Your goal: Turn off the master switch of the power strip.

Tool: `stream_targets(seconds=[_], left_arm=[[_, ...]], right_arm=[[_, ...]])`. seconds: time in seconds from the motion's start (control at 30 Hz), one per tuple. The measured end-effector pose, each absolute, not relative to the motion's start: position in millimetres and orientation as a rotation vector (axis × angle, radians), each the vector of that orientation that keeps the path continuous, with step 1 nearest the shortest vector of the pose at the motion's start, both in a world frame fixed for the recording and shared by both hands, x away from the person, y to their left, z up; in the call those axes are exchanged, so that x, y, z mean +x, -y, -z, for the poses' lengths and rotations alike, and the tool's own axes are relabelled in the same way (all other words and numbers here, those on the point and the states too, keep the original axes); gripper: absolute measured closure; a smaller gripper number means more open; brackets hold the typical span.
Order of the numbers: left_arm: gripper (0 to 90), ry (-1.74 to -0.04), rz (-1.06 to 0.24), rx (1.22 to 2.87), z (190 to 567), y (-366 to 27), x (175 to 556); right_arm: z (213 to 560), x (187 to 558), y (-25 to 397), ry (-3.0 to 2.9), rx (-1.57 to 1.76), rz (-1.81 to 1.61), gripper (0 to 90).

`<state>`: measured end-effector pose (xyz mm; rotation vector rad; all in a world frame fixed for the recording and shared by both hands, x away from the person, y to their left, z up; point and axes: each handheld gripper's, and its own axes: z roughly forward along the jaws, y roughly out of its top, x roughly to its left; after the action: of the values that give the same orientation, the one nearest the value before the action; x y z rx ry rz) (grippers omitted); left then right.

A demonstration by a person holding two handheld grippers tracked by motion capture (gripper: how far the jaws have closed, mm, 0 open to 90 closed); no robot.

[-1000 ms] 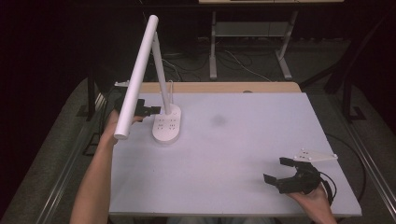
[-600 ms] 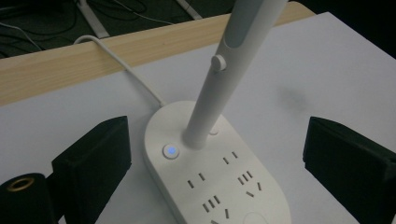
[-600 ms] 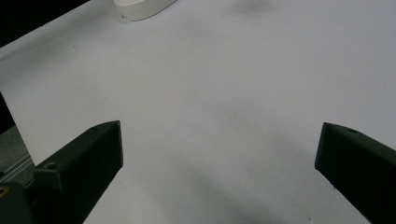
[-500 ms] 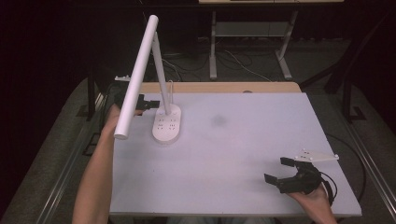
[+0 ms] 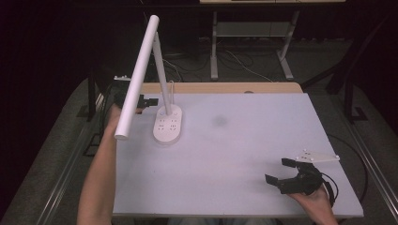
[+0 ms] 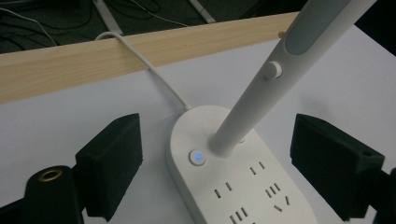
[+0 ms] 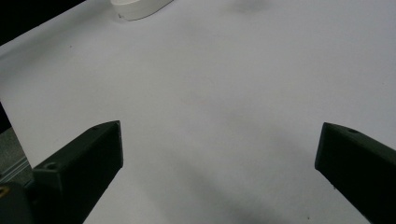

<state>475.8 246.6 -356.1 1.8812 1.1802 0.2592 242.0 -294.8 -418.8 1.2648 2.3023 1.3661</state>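
The desk lamp (image 5: 168, 125) stands at the tabletop's (image 5: 244, 154) far left, its oval socket base directly ahead of the left gripper (image 5: 146, 101), whose jaws gape wide and hold nothing; the right gripper (image 5: 285, 174) (also wide open, empty) rests well apart at the near right. The left gripper view shows a lit blue button (image 6: 197, 157) beside the stem's foot and the white cord (image 6: 149, 70); the high view shows the long tilted light bar.
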Motion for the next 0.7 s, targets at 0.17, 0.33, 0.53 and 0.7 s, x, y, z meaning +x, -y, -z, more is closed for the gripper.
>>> stream_targets(seconds=[0.17, 0.33, 0.53, 0.7], left_arm=[[18.4, -1.192, -0.251, 1.875, 359.2, -247.0, 477.9], [28.4, -1.209, -0.265, 1.864, 361.7, -244.6, 479.6], [40.8, -1.215, -0.259, 1.862, 363.5, -242.5, 480.6], [55.5, -1.214, -0.264, 1.862, 364.7, -241.1, 481.6]], right_arm=[[418.3, 241.4, 293.9, -2.301, 1.268, -1.368, 0.3], [418.6, 241.7, 294.4, -2.298, 1.266, -1.368, 0.3], [418.6, 242.1, 294.4, -2.3, 1.262, -1.364, 0.3], [418.3, 241.9, 294.6, -2.297, 1.267, -1.365, 0.3]])
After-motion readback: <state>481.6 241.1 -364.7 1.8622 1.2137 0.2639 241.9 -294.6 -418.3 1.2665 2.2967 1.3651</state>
